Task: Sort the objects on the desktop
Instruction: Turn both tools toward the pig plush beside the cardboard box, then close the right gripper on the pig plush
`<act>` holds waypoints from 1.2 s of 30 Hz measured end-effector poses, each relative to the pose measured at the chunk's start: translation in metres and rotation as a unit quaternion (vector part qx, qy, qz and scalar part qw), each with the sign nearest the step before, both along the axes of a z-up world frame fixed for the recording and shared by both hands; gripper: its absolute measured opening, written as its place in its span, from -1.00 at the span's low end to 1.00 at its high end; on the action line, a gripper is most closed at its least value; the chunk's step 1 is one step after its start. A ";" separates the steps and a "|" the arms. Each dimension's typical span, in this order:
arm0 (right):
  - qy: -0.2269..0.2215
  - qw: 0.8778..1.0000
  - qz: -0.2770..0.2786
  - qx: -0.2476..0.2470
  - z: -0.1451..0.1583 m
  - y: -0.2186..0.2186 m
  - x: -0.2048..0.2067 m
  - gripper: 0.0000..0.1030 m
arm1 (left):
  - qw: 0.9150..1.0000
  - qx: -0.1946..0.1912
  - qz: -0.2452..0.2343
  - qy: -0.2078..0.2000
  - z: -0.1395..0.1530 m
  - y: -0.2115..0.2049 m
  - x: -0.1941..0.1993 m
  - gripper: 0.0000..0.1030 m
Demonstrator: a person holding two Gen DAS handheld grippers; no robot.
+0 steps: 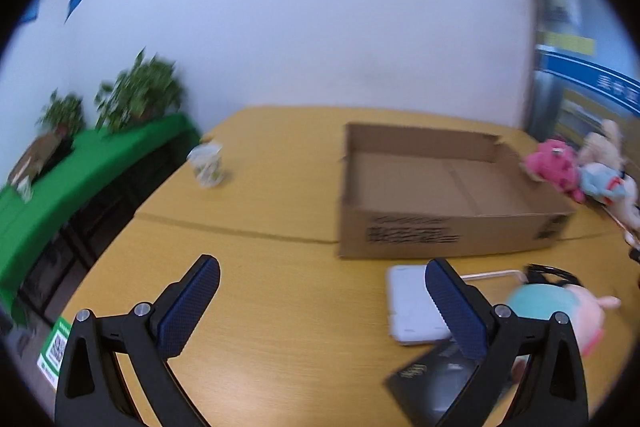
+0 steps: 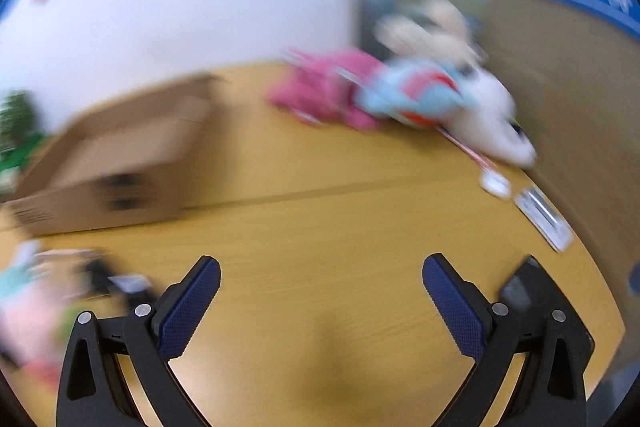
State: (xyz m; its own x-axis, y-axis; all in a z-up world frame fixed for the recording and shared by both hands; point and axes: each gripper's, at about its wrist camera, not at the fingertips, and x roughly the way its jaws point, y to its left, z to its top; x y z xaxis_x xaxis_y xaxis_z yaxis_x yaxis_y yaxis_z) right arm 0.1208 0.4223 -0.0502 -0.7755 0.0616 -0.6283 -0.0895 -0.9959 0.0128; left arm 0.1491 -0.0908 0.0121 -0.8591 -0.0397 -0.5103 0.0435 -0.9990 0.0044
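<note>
We hold the left gripper (image 1: 322, 301) wide apart over bare yellow surface (image 1: 280, 291), nothing between its blue pads (image 1: 188, 311). Ahead and to the right sits the open box (image 1: 448, 195), its near wall close beyond the pad tips and its inside showing only cardboard. Just in front of the box, under and beside the right pad, lie a white case (image 1: 408, 303), a black booklet (image 1: 432, 379) and a teal-and-pink plush (image 1: 560, 307), all crowded together near the surface's near right edge. A cup (image 1: 208, 163) stands alone far to the left, near the left edge, with wide free room around it. Beyond that edge runs a green table (image 1: 80, 171) with plants (image 1: 140, 91). At the far right corner, just past the box, a pink plush (image 1: 554, 163) and a blue plush (image 1: 604, 183) lie touching. The right gripper (image 2: 320, 301) also stands wide and holds nothing, over a broad clear stretch of surface; this view is blurred. From there the box (image 2: 104, 163) is to the left, the plush pile (image 2: 384, 95) is at the far edge, and a small white item (image 2: 496, 183) and a flat silver item (image 2: 544, 219) lie along the curved right edge, near a brown partition (image 2: 580, 99).
</note>
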 end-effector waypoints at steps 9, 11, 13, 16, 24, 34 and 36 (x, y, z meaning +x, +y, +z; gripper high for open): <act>0.063 0.987 0.150 0.002 0.056 -0.121 0.090 1.00 | 0.991 0.040 -0.124 -0.021 0.015 0.083 0.025 0.99; 0.053 0.986 0.161 -0.002 0.051 -0.131 0.090 1.00 | 0.990 0.042 -0.130 -0.027 0.008 0.091 0.029 0.99; 0.040 0.986 0.163 -0.008 0.045 -0.136 0.085 1.00 | 0.990 0.044 -0.130 -0.036 0.001 0.100 0.030 0.99; 0.027 0.987 0.159 -0.013 0.033 -0.142 0.086 1.00 | 0.986 0.063 -0.146 -0.059 -0.007 0.109 0.025 0.99; -0.013 0.979 0.198 -0.049 -0.002 -0.145 0.056 1.00 | 0.977 0.047 -0.174 -0.114 -0.023 0.143 -0.006 0.99; -0.068 0.963 0.249 -0.076 -0.037 -0.157 0.041 1.00 | 0.965 0.097 -0.168 -0.176 -0.049 0.132 -0.028 0.99; -0.083 0.962 0.249 -0.075 -0.046 -0.158 0.041 1.00 | 0.959 0.113 -0.182 -0.186 -0.056 0.130 -0.032 0.99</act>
